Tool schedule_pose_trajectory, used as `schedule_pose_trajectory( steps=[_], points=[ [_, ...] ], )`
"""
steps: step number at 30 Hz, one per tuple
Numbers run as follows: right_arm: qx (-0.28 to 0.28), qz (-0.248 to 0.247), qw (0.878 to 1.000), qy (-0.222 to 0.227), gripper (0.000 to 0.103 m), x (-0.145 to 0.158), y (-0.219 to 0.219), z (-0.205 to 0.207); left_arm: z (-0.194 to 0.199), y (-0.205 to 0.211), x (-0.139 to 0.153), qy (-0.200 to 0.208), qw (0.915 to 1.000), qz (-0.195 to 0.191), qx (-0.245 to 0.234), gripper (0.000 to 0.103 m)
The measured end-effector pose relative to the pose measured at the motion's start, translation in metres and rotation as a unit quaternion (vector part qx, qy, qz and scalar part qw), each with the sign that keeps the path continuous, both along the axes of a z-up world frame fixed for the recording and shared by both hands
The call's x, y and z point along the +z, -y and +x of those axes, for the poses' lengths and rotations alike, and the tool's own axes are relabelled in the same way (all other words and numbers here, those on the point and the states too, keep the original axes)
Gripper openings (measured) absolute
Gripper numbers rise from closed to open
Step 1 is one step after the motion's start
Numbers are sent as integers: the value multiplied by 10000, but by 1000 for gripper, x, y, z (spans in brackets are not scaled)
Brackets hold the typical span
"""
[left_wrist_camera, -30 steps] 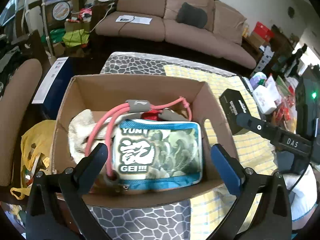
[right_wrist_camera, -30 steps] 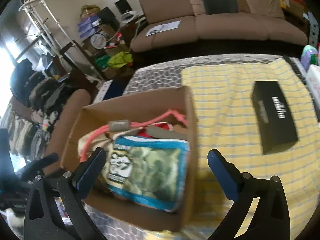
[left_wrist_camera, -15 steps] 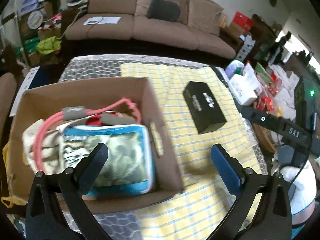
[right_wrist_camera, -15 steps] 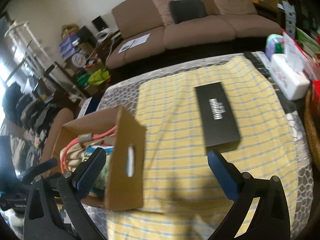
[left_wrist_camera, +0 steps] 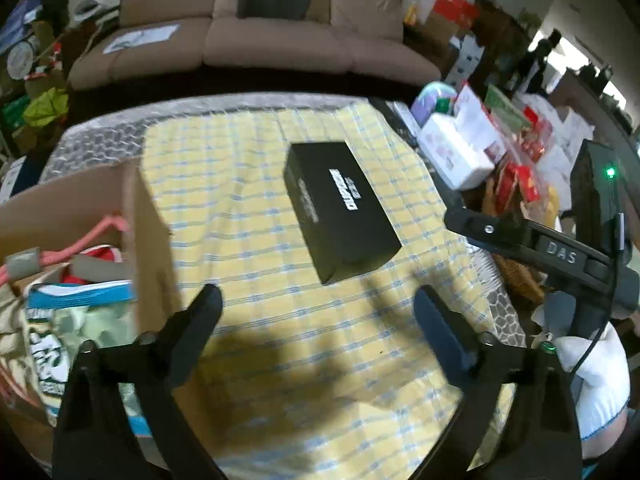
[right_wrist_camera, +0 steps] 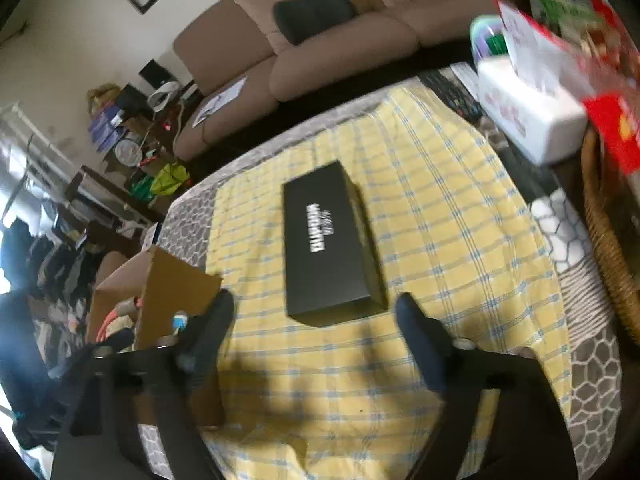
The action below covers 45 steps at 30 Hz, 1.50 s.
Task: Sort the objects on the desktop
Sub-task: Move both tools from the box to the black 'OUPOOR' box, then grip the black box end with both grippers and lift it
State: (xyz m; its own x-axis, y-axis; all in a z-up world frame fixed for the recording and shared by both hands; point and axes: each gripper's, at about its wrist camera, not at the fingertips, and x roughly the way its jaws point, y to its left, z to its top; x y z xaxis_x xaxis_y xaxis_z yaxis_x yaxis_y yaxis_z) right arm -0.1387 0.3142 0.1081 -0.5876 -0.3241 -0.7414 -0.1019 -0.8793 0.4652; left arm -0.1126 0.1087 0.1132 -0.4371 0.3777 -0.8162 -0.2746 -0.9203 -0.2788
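Observation:
A long black box with white lettering (left_wrist_camera: pixel 340 210) (right_wrist_camera: pixel 326 242) lies on the yellow checked cloth (left_wrist_camera: pixel 320 360) (right_wrist_camera: pixel 440 240). My left gripper (left_wrist_camera: pixel 318 300) hovers just short of the box's near end, its jaws closing with nothing between them. In the right wrist view my right gripper (right_wrist_camera: pixel 314 304) sits right before the same end, also closing on empty air. A cardboard box (left_wrist_camera: pixel 148 232) (right_wrist_camera: pixel 176 292) at the left holds a blue-edged pouch (left_wrist_camera: pixel 80 320), pink cords (left_wrist_camera: pixel 80 240) and cloth. The right gripper's black body (left_wrist_camera: pixel 560 256) shows at the right of the left wrist view.
A white tissue pack (left_wrist_camera: pixel 456 152) (right_wrist_camera: pixel 528 120), red packets (left_wrist_camera: pixel 524 176) and a wicker basket (right_wrist_camera: pixel 608 248) crowd the table's right edge. A brown sofa (left_wrist_camera: pixel 256 36) stands beyond the table. Clutter fills the floor at the far left.
Both grippers swung right, away from the cardboard box and towards the black box, which now lies straight ahead. Both pairs of jaws have narrowed.

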Motion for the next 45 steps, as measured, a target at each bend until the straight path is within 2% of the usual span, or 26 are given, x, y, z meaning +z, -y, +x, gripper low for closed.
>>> schedule_pose_trajectory(
  steps=[2, 8, 12, 16, 20, 23, 25, 26, 28, 31, 34, 40, 45],
  points=[
    [1, -89, 9999, 53, 71, -12, -8, -6, -8, -14, -13, 121, 9999, -34, -38, 78],
    [49, -391, 9989, 238, 66, -52, -23, -28, -41, -42, -63, 585, 9981, 83, 146, 78],
    [111, -554, 9978, 339, 59, -76, -28, -44, -59, -54, -91, 771, 9967, 27, 238, 67],
    [172, -741, 9963, 394, 55, -92, -30, -57, -73, -56, -106, 829, 9959, 201, 308, 70],
    [159, -1018, 9940, 378, 55, -105, -32, -64, -81, -57, -106, 811, 9954, 324, 392, 69],
    [140, -1206, 9920, 351, 55, -107, -34, -67, -88, -49, -109, 771, 9937, 543, 607, 68],
    [192, -1225, 9917, 339, 55, -107, -32, -70, -91, -48, -113, 845, 9924, 713, 540, 70],
    [221, -1266, 9911, 348, 54, -108, -31, -72, -92, -49, -115, 875, 9917, 807, 477, 67],
    [264, -1418, 9890, 337, 51, -110, -29, -73, -91, -54, -114, 860, 9914, 940, 312, 55],
    [236, -1511, 9876, 346, 51, -112, -27, -73, -88, -63, -109, 735, 9941, 775, 201, 54],
    [192, -1568, 9868, 355, 52, -111, -30, -70, -84, -66, -105, 670, 9947, 767, 123, 53],
    [196, -1491, 9883, 257, 52, -89, -31, -55, -68, -69, -82, 464, 9958, 789, 26, 53],
    [201, -1405, 9899, 48, 52, -54, -26, -40, -49, -63, -46, 241, 9952, 945, -28, 54]
  ],
)
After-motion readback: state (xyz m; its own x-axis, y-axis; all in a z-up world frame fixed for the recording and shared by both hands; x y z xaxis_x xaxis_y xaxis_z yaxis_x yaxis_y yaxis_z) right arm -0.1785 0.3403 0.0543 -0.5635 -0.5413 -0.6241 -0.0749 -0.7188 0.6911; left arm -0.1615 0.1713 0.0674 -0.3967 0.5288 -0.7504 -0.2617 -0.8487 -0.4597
